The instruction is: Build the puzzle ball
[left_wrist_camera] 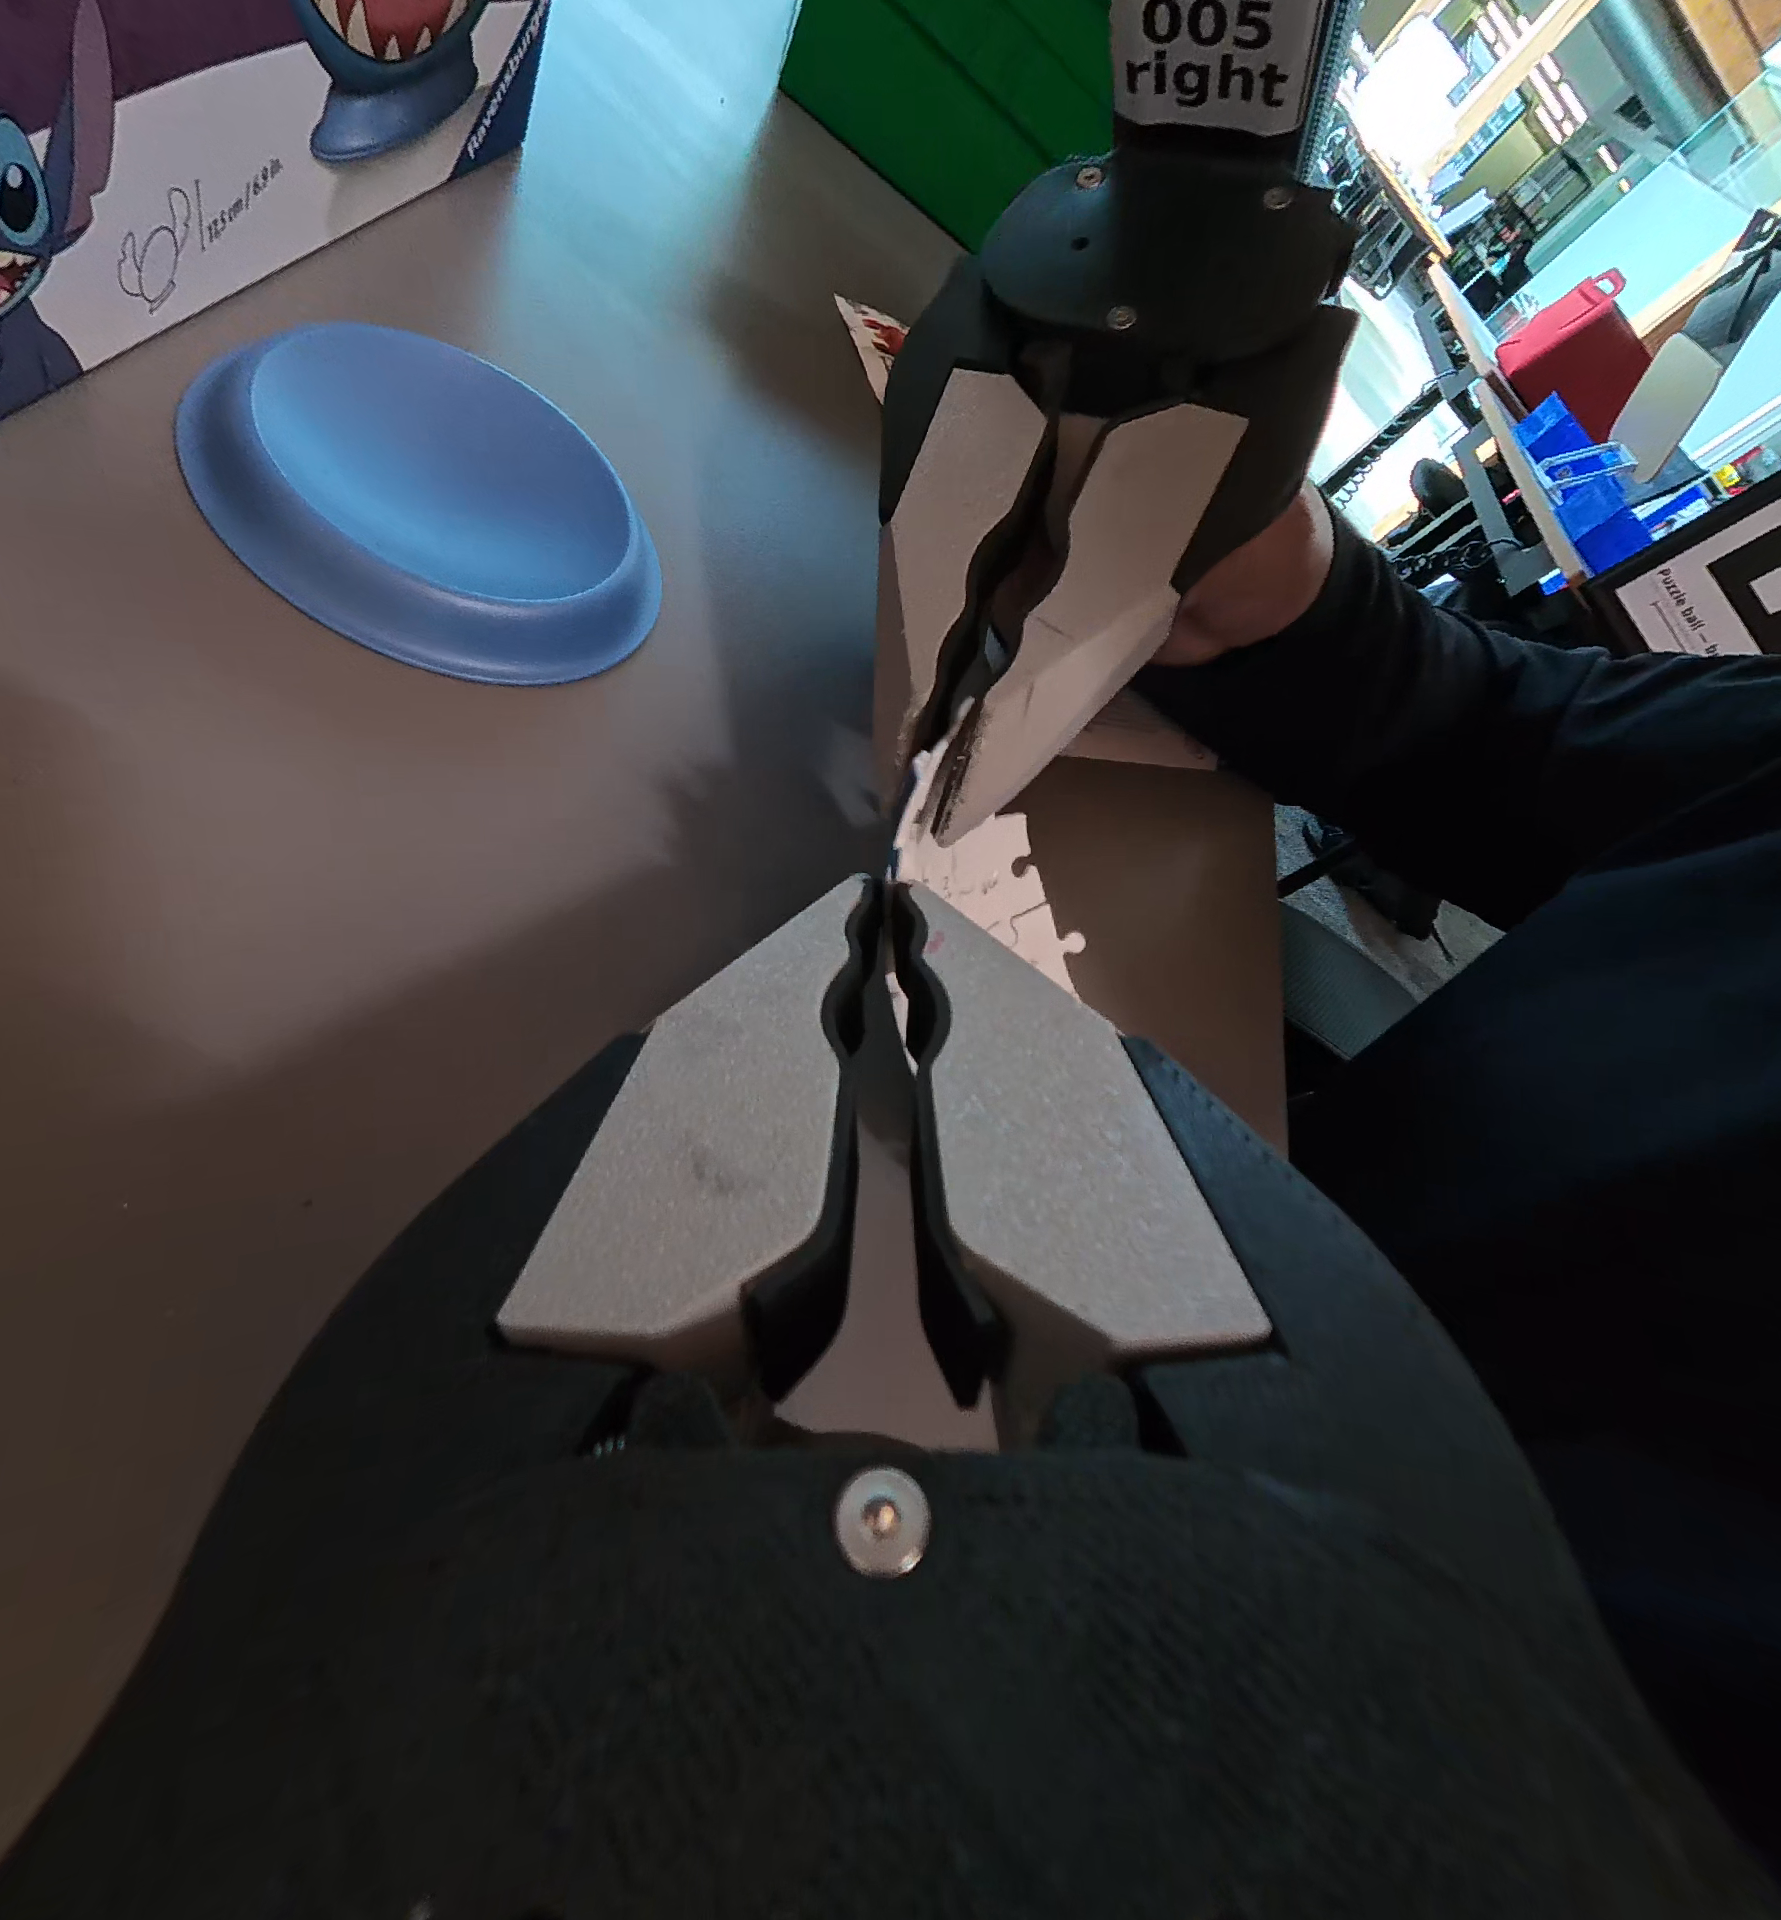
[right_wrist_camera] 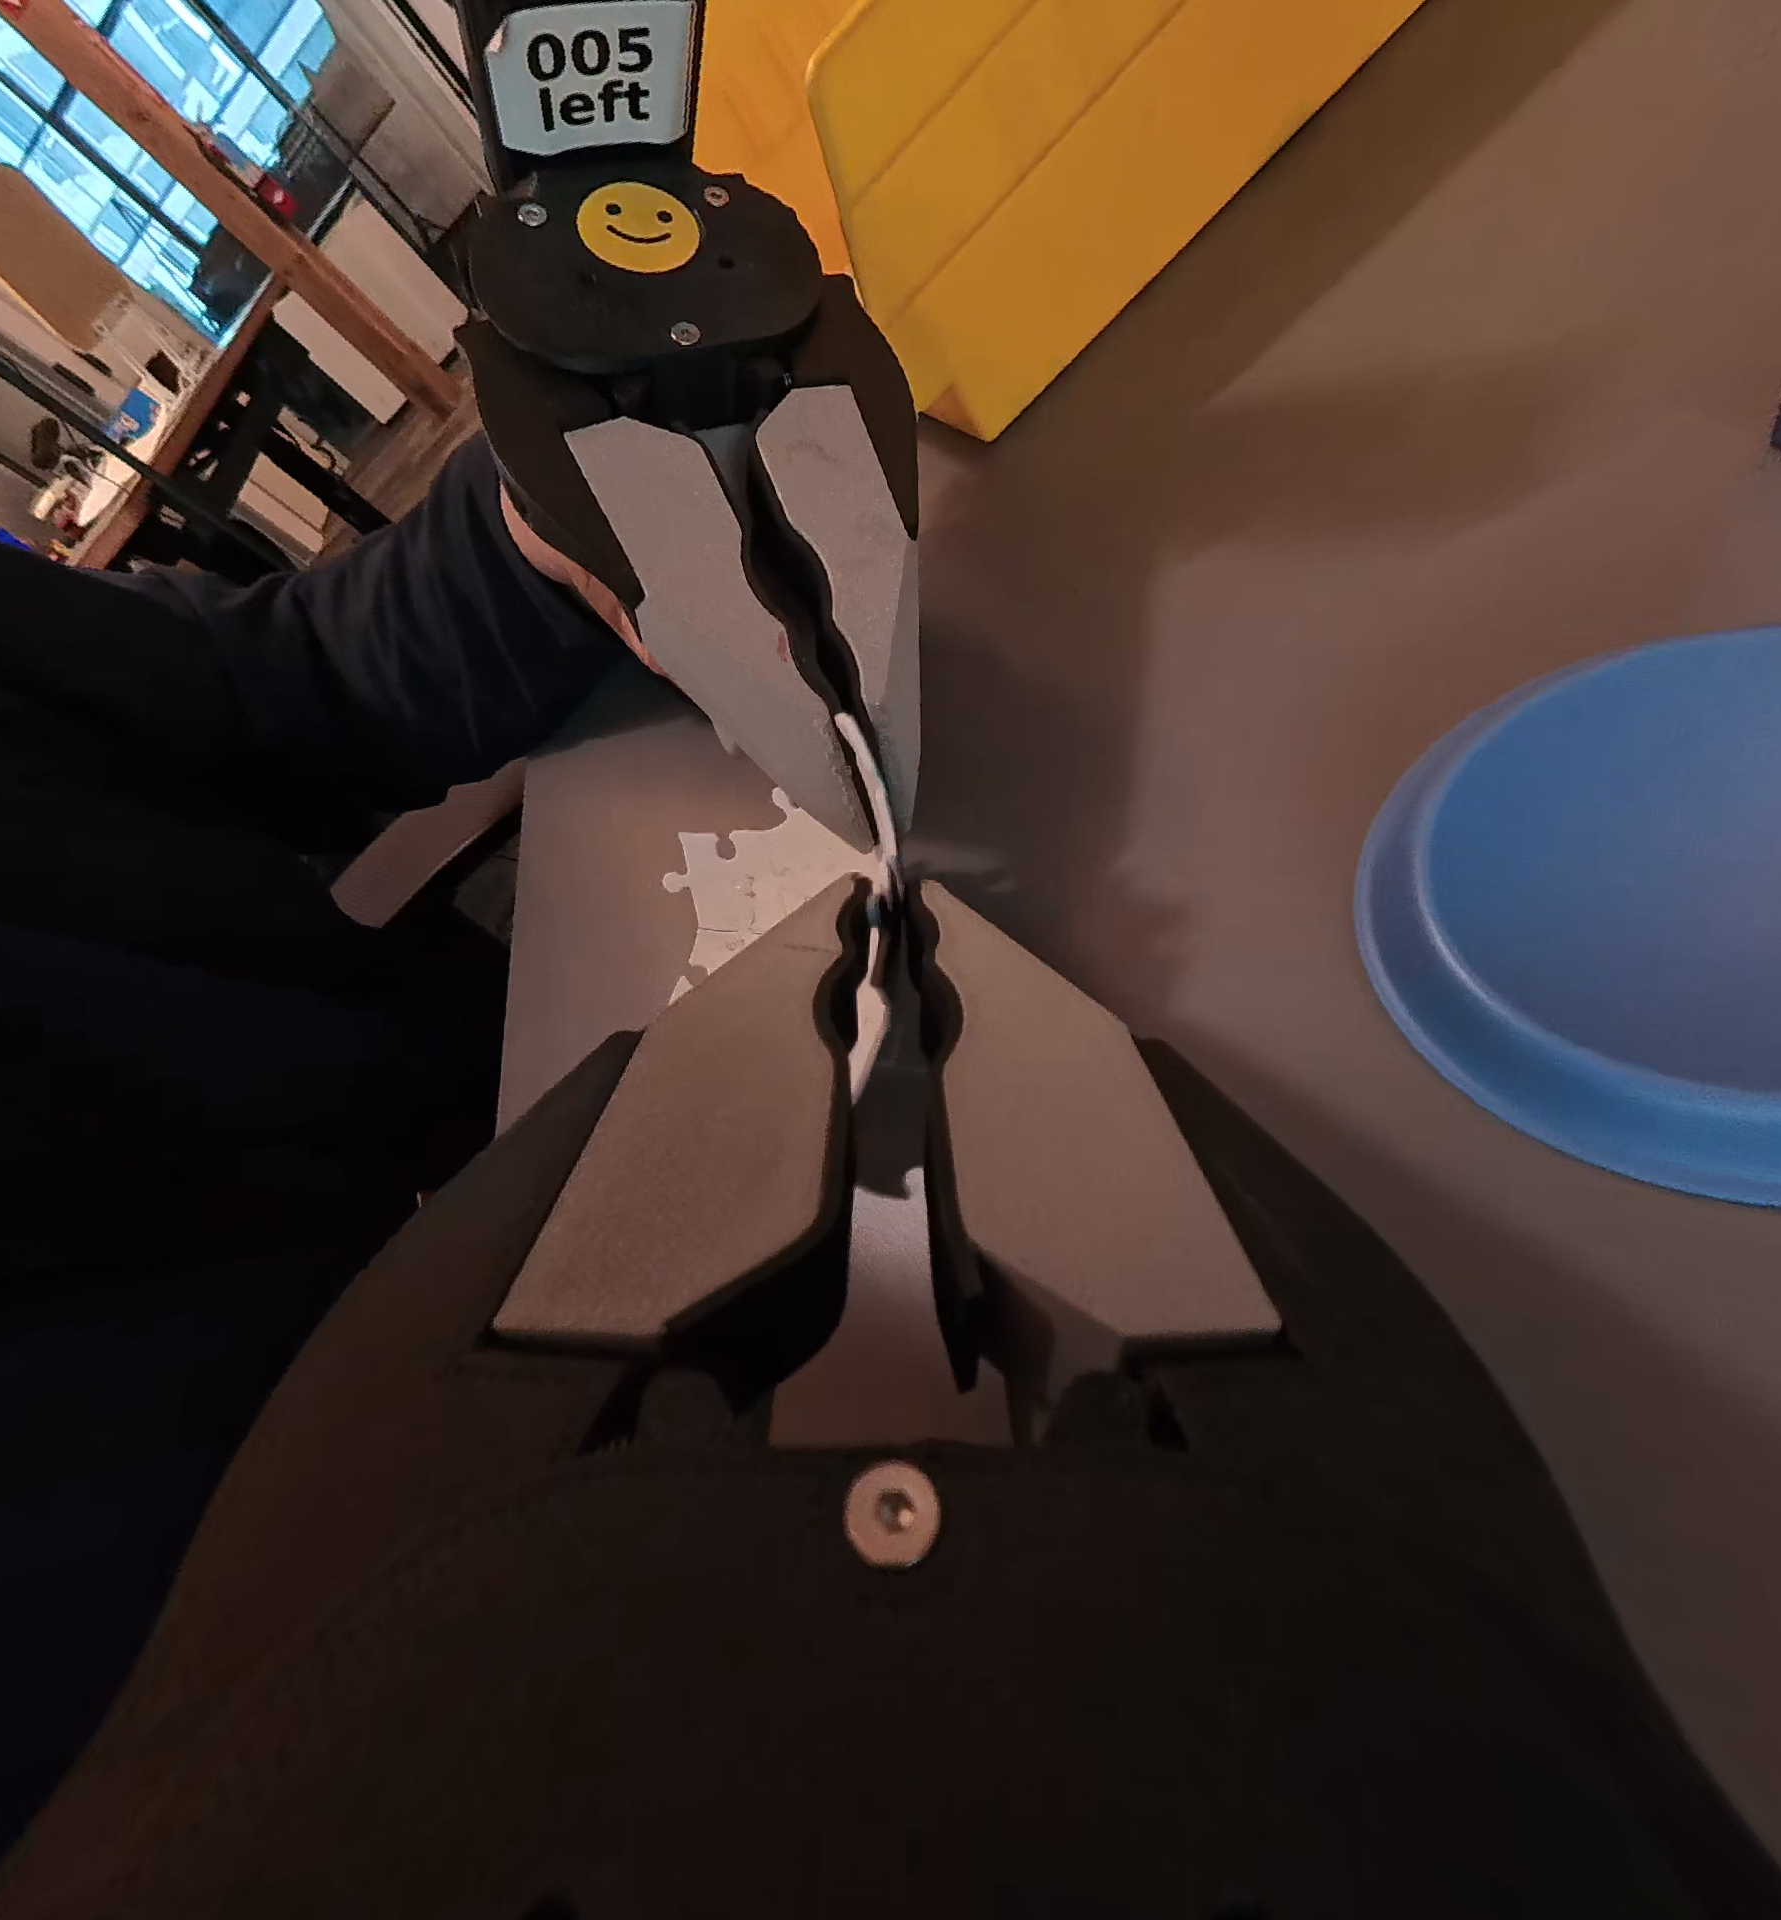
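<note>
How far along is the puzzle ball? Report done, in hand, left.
Done: a small patch of joined white pieces lies on the table.
In hand: the left hand-held gripper and right hand-held gripper each pinch a piece, tips nearly meeting.
Left: most of the ball; the blue stand sits empty.

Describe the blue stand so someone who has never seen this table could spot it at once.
Start from the brown table and the cartoon-printed puzzle box at its far edge. Just in front of that box lies the blue stand, off to the side of the two shut grippers meeting over the white puzzle pieces. It is the only round thing there: a low blue dish with a flared rim and a shallow hollow.
</note>
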A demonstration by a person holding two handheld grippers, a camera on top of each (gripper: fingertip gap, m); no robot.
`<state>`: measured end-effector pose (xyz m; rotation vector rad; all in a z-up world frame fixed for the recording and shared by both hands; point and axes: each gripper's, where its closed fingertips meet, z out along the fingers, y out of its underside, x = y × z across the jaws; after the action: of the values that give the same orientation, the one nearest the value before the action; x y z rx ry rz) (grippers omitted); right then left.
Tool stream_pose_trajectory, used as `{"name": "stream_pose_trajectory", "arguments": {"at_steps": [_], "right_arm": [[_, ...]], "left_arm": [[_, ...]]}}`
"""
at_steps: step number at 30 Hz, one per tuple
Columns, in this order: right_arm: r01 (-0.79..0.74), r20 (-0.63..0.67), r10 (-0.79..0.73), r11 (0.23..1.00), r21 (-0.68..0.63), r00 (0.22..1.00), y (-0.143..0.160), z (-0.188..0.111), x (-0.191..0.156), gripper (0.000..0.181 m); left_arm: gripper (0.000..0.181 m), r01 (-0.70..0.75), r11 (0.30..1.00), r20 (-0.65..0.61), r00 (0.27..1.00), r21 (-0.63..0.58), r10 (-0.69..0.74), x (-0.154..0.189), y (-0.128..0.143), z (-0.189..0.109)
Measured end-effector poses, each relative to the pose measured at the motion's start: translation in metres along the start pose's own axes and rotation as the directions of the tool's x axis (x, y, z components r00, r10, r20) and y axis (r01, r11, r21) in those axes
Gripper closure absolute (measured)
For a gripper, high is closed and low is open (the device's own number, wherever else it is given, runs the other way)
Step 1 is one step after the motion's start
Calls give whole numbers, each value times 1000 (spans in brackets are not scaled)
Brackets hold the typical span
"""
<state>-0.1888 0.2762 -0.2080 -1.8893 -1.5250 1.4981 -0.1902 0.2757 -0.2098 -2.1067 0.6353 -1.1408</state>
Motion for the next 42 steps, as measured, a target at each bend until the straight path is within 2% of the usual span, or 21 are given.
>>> {"name": "stream_pose_trajectory", "arguments": {"at_steps": [10,13,17,23,35,42], "right_arm": [[14,-41,-16,999,-46,999,6,1,1,181],[45,-63,-46,999,-26,997,1,0,2,181],[26,-31,-26,1000,9,999,-3,0,1,181],[54,-22,-55,997,-46,998,7,2,0,180],[47,2,-47,997,-64,999,11,1,-4,181],[26,37,-26,1000,-7,999,2,3,-6,181]], "left_arm": [[181,-12,1000,7,1000,-26,12,1,4,3],[181,-2,1000,8,1000,-4,2,0,1,1],[181,25,1000,-22,999,17,-25,1,-2,-2],[181,24,999,-24,999,24,-23,2,-4,-2],[181,22,1000,-47,999,19,-21,6,-3,-2],[181,27,998,-58,998,54,-24,5,-9,-9]]}}
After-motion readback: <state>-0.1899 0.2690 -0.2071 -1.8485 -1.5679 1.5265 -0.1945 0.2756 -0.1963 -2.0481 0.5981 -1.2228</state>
